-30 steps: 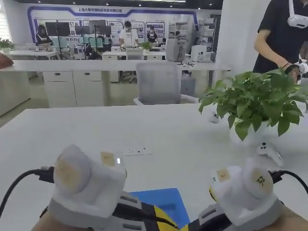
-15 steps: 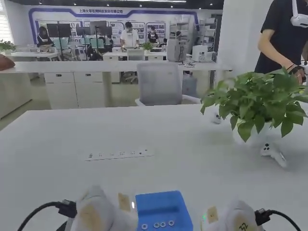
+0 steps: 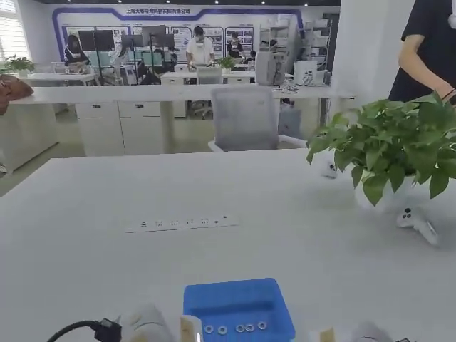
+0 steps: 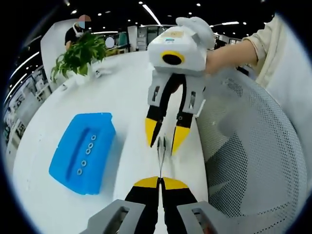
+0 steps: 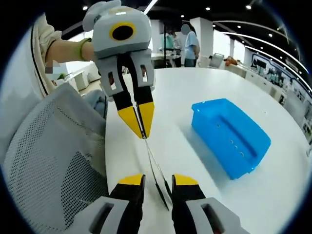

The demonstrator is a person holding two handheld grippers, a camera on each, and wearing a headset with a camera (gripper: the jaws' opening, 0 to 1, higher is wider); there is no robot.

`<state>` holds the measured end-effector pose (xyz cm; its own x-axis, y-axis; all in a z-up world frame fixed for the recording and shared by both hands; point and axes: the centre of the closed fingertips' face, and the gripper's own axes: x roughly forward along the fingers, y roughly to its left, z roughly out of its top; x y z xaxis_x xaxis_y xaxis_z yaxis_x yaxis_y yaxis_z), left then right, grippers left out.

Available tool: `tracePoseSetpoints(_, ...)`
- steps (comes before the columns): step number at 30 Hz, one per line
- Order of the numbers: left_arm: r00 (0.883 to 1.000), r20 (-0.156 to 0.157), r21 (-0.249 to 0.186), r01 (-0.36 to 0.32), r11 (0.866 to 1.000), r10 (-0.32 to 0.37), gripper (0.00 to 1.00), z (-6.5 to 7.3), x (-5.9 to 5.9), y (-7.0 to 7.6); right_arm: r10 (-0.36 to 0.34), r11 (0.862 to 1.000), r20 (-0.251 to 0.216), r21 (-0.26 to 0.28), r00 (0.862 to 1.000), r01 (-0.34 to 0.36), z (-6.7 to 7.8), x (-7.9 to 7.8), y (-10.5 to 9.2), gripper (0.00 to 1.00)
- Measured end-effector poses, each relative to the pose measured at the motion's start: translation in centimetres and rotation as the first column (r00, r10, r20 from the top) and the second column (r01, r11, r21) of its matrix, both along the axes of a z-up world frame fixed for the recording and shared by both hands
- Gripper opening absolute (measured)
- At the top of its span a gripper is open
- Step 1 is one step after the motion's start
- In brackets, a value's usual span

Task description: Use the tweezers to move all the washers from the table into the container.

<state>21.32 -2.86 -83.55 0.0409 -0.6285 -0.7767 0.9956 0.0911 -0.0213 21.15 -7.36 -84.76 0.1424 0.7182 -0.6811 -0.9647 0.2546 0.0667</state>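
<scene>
— Where's the container (image 3: 239, 308)?
— Bottom centre of the head view, on the table (image 3: 85, 249), washers (image 3: 240, 328) inside.
— And the plant (image 3: 399, 146)?
— Right of frame, farther back; the socket strip (image 3: 182, 223) lies mid-frame, above the container.

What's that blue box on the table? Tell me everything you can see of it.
The blue container is a shallow, open-topped rectangular tray that looks like bright plastic, with rounded corners. It sits flat on the white table, near the person's side. About five small washers lie in a row on its floor. Nothing else touches it.
</scene>
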Motion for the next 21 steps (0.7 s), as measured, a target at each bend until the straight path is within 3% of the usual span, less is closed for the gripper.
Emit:
tracePoseSetpoints(3, 1.0, -0.012, 0.038, -0.004, 0.999, 0.005, 0.0, -1.1, 0.0, 0.5, -0.078, 0.996, 0.024, 0.039, 0.997, 0.077, 1.6, -0.2, -1.9, 0.27)
tracePoseSetpoints(6, 0.999, -0.037, 0.076, -0.015, 0.997, 0.018, 0.0, -2.2, 0.0, 0.9, -0.152, 0.988, 0.054, 0.042, 0.987, 0.15, 2.8, -0.1, -4.1, 0.33)
tracePoseSetpoints(10, 0.999, -0.046, 0.145, -0.003, 0.989, 0.009, 0.0, -3.2, -0.2, 1.5, -0.256, 0.965, 0.101, 0.08, 0.961, 0.249, 4.8, 0.4, -6.8, 0.41)
tracePoseSetpoints(14, 0.998, -0.069, 0.179, 0.002, 0.984, 0.01, 0.0, -3.5, -0.5, 1.5, -0.31, 0.95, 0.145, 0.082, 0.94, 0.301, 6.1, 0.5, -9.0, 0.48)
tracePoseSetpoints(15, 0.998, -0.06, 0.188, 0.005, 0.982, 0.007, 0.0, -3.6, -0.4, 1.6, -0.324, 0.946, 0.16, 0.076, 0.933, 0.315, 6.4, 0.4, -9.6, 0.5)
tracePoseSetpoints(18, 0.998, -0.069, 0.211, 0.007, 0.977, 0.008, 0.0, -3.8, -0.4, 1.6, -0.359, 0.933, 0.179, 0.096, 0.916, 0.347, 7.0, 0.3, -10.3, 0.53)
tracePoseSetpoints(21, 0.996, -0.083, 0.223, 0.003, 0.975, 0.016, 0.0, -4.1, -0.5, 1.7, -0.407, 0.911, 0.18, 0.152, 0.895, 0.384, 7.7, 0.1, -10.7, 0.55)
